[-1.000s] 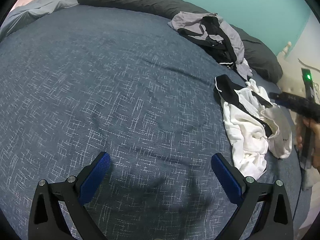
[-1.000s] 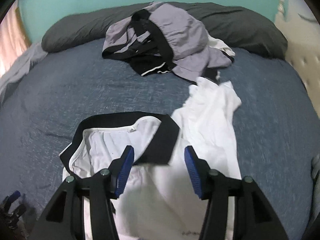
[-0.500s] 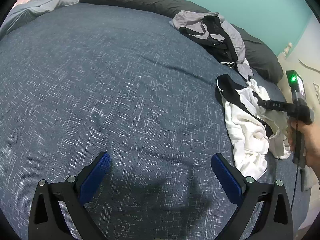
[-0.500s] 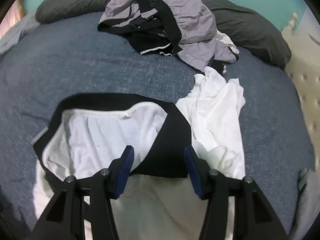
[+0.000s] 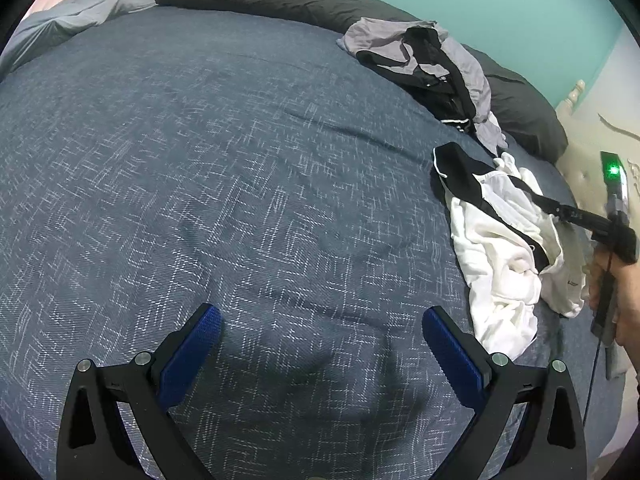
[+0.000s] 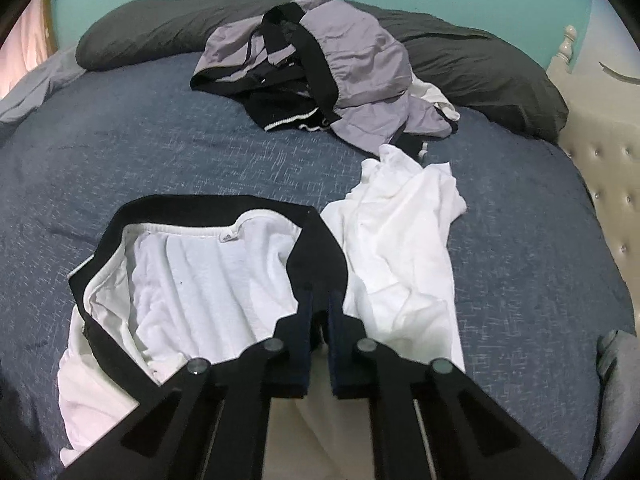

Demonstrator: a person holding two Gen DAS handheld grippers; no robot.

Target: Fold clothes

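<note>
A white garment (image 6: 192, 280) with a black waistband (image 6: 316, 248) lies crumpled on the blue bedspread (image 6: 120, 152). My right gripper (image 6: 320, 296) has its jaws closing, and the pads pinch the right end of that waistband. In the left wrist view the same garment (image 5: 492, 248) lies at the right of the bed, with the right gripper (image 5: 540, 200) reaching into it. My left gripper (image 5: 320, 320) hangs open above bare bedspread, well left of the garment, with nothing between its fingers.
A heap of grey and black clothes (image 6: 340, 60) sits further back against dark pillows (image 6: 480, 64). More white cloth (image 6: 404, 232) lies just right of the waistband. A cream tufted headboard (image 6: 600, 184) borders the right side. A hand (image 5: 624, 292) holds the right gripper.
The right gripper's jaws have gone from apart around the waistband to pinched on it, after moving closer to the garment. The left gripper has not moved.
</note>
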